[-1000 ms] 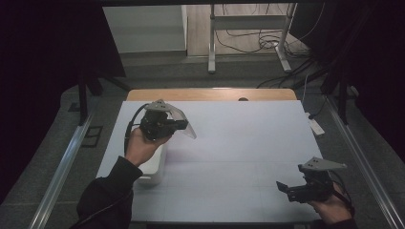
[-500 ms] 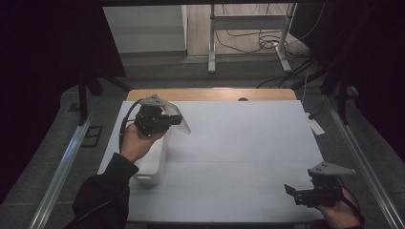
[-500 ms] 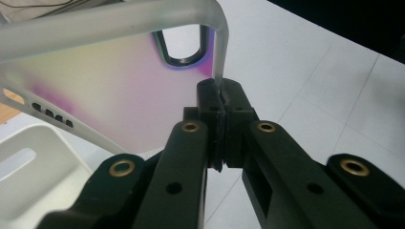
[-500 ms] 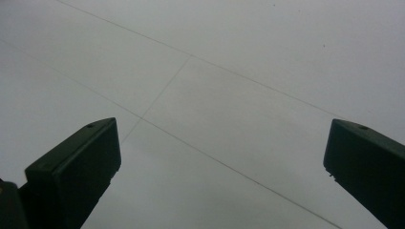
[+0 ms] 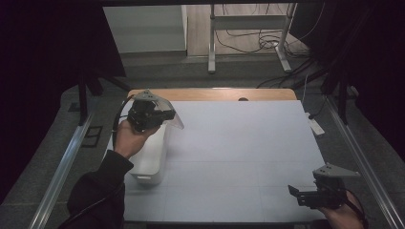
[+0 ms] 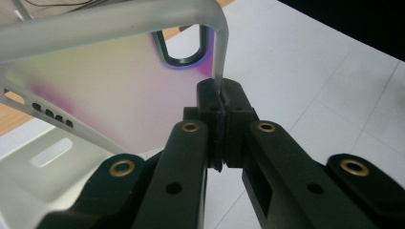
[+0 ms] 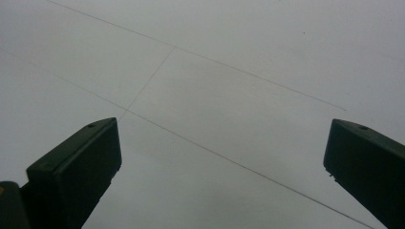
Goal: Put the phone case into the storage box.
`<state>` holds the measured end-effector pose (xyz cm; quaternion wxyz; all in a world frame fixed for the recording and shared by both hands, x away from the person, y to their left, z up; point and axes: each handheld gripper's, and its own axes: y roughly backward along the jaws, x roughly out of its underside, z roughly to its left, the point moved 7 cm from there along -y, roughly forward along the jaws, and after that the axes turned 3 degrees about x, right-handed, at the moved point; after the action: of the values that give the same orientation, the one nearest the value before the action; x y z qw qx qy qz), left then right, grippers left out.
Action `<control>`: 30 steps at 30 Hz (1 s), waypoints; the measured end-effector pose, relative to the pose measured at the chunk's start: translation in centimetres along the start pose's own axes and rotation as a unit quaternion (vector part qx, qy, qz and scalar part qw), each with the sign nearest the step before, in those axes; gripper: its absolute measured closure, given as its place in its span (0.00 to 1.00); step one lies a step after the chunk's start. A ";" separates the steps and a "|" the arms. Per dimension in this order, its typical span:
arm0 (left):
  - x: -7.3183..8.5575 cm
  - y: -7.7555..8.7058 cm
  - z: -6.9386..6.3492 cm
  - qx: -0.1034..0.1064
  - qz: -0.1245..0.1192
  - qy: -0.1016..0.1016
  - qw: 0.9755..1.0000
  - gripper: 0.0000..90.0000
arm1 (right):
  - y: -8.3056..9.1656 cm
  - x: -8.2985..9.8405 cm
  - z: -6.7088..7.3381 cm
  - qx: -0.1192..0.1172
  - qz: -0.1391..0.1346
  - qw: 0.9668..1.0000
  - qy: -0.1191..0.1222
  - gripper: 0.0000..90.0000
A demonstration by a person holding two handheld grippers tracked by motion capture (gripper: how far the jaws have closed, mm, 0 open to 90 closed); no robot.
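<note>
A frosted clear phone case (image 6: pixel 110 81) with a camera cut-out hangs in the air, pinched by its side edge in my left gripper (image 6: pixel 220 102), which is shut on it. From above, the left gripper (image 5: pixel 165 117) holds the phone case (image 5: pixel 175 122) over the far end of a white oblong bin (image 5: pixel 148 160) at the table's left side. My right gripper (image 5: pixel 292 191) rests low near the table's front right corner. Its jaws stand wide open (image 7: pixel 222 162) with nothing but white table surface between them.
The white table top (image 5: pixel 239 152) carries faint grid lines and has a wooden strip (image 5: pixel 215 93) along its far edge. Metal rails run beside the table on both sides. Cables and a metal stand (image 5: pixel 248 28) lie on the floor beyond.
My left hand has carried the phone case to the left and a little farther back over the white bin. The right gripper has drifted slightly to the right.
</note>
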<state>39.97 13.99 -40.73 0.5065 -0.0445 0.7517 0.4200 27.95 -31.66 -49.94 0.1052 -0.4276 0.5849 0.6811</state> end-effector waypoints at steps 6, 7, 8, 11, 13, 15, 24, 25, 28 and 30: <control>-0.2 0.6 0.5 -0.010 -0.001 0.004 1.000 0.98 | 0.1 0.0 -0.1 0.002 0.000 1.000 -0.004 0.00; -0.2 0.8 0.7 -0.014 -0.001 0.005 1.000 0.99 | 0.0 0.1 -0.1 0.002 -0.001 1.000 -0.004 0.00; -0.3 1.0 0.9 -0.018 0.000 0.007 1.000 0.98 | 0.0 0.1 -0.1 0.002 -0.001 1.000 -0.005 0.00; -0.3 1.1 1.2 -0.024 0.000 0.008 1.000 0.99 | 0.1 0.1 -0.1 0.003 -0.001 1.000 -0.005 0.00; -0.3 1.1 1.4 -0.031 0.003 0.009 0.999 0.99 | 0.1 0.1 -0.1 0.004 0.000 1.000 -0.005 0.00; -0.3 1.2 1.8 -0.038 0.006 0.009 0.999 0.99 | 0.1 0.1 -0.1 0.004 0.000 1.000 -0.005 0.00; -0.1 1.2 3.4 -0.066 0.015 0.020 0.998 0.99 | 0.1 0.1 -0.1 0.004 0.000 1.000 -0.007 0.00; 0.0 1.1 3.5 -0.070 0.017 0.021 0.997 0.99 | 0.2 0.1 -0.2 0.005 -0.001 1.000 -0.009 0.00; 0.2 0.9 4.2 -0.079 0.022 0.026 0.996 0.99 | 0.3 0.2 -0.2 0.004 -0.003 1.000 -0.013 0.00; 0.2 0.8 4.4 -0.082 0.024 0.029 0.996 0.98 | 0.3 0.2 -0.3 0.003 -0.004 1.000 -0.013 0.00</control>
<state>42.69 17.58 -41.07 0.4691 -0.0799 0.7302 0.4903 27.75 -32.05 -49.82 0.1170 -0.4202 0.5842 0.6845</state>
